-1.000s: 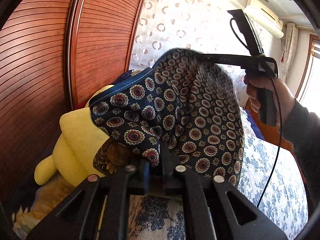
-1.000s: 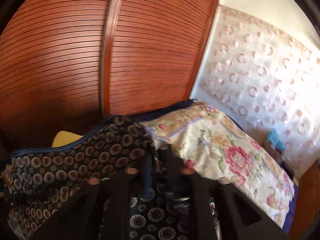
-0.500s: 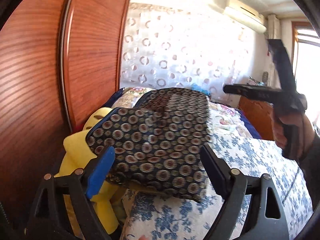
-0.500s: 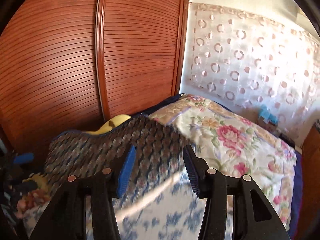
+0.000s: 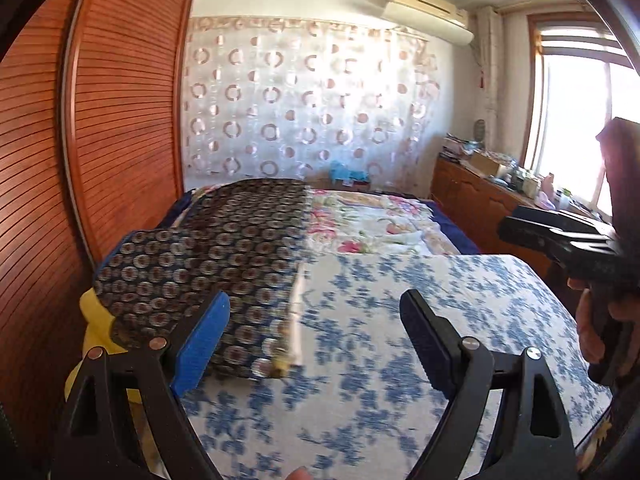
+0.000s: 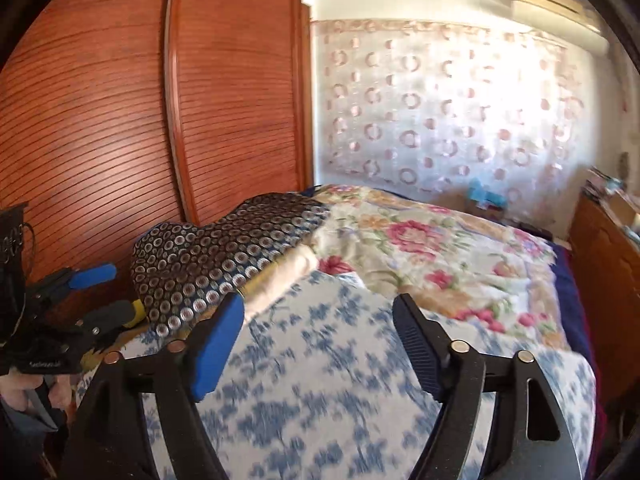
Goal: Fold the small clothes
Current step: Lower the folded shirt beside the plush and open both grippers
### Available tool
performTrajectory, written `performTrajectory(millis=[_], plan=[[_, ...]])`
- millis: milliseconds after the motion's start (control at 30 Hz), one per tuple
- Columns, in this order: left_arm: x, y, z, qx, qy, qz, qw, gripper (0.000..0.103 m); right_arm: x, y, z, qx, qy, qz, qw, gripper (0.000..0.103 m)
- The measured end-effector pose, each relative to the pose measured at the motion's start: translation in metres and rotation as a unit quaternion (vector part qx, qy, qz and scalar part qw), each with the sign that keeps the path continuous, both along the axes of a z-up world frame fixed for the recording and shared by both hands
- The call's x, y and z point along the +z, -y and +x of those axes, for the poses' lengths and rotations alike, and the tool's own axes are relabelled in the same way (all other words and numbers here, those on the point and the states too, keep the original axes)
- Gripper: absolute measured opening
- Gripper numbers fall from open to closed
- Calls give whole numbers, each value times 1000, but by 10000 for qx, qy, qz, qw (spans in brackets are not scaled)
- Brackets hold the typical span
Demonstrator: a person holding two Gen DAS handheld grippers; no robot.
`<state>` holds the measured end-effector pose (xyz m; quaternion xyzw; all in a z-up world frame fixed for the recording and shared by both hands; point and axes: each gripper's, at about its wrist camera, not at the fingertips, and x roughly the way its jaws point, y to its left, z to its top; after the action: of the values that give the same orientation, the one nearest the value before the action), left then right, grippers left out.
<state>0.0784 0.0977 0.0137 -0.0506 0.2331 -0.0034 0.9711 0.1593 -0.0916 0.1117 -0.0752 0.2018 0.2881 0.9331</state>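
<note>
The folded patterned garment point(image 5: 208, 264), dark with rows of round medallions, lies at the left side of the bed point(image 5: 400, 320), partly on the blue-flowered cover and partly over a yellow plush toy point(image 5: 94, 312) beside the wooden wardrobe point(image 5: 120, 120). Its far end reaches toward the pink-flowered quilt point(image 5: 372, 220). The left gripper point(image 5: 312, 336) has its jaws spread wide, with nothing pinched; its blue pad sits in front of the garment's near edge, though blur leaves contact uncertain. The right gripper point(image 6: 320, 332) has just been opening; its jaws stand apart over the bed cover, empty, the garment lying up and to their left. Each gripper appears at the edge of the other's view, held in a hand point(image 5: 600, 332).
</note>
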Motion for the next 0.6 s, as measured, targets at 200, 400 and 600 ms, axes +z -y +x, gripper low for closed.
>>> performTrajectory(millis=[200, 400, 600], plan=[[9, 32, -8, -245, 31, 174, 9995, 87, 5, 32, -60, -536, 101, 194, 9983, 81], [23, 51, -17, -283, 130, 155, 9994, 88, 15, 71, -109, -1112, 275, 339, 9928, 81], [38, 68, -24, -284, 211, 277, 9990, 88, 23, 90, -150, -1430, 443, 529, 9873, 81]])
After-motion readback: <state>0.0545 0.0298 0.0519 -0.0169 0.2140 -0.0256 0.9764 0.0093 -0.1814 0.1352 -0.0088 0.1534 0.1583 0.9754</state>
